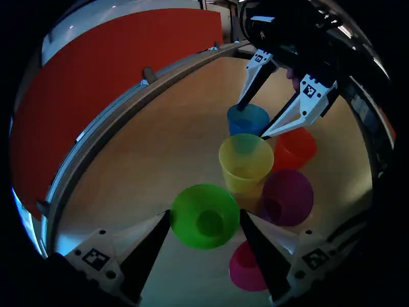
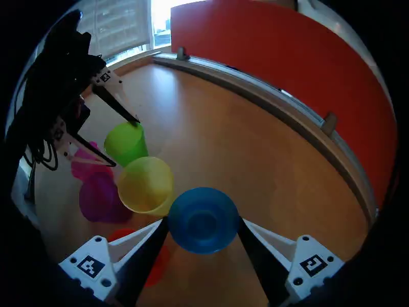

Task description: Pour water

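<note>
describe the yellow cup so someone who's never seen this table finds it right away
On the wooden table beside the red wall stands a cluster of coloured cups. The yellow cup sits mid-cluster, between the green cup in the left hand-held gripper and the blue cup in the right hand-held gripper. It is the only yellow one, and ungripped.

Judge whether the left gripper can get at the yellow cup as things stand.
Probably not: the left gripper seems to have its fingers closed on the green cup, which also stands between it and the yellow cup.
</note>
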The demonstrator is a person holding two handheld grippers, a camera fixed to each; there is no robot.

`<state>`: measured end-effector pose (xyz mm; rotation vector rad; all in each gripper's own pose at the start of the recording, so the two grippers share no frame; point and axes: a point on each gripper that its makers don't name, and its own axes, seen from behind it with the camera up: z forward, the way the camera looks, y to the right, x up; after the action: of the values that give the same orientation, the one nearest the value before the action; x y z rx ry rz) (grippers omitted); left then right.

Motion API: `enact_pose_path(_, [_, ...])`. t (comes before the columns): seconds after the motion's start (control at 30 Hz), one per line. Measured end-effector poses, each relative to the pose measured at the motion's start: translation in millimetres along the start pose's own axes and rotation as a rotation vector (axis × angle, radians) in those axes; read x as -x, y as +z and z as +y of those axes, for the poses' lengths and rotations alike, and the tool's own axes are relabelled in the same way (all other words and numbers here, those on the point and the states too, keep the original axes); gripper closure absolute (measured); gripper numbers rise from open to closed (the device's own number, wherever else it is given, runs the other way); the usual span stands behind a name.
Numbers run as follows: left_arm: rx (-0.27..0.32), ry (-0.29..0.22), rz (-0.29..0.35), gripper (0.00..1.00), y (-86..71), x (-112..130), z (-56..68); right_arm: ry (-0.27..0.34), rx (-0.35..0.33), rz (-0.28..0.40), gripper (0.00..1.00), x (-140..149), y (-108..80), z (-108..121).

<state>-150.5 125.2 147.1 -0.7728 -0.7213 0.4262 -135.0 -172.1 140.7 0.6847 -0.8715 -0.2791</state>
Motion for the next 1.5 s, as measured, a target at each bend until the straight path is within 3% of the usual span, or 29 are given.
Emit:
enact_pose_path(0.6, [-0.005, -0.028, 0.018, 0.05, 4.9, 1.9, -0.3, 0.033, -0.016, 0.046, 0.06, 2.4, 0.1, -1.3])
enact_pose_path(1.0, [-0.005, -0.049, 0.033, 0.11, 3.6, -1.1, -2.1, 0.041, -0.016, 0.073, 0.07, 3.4, 1.5, -2.4])
enact_pose_path(1.5, [-0.032, -0.06, 0.079, 0.11, -10.0, -11.3, -12.9, 0.063, -0.024, 0.118, 0.07, 0.9, 0.7, -5.3])
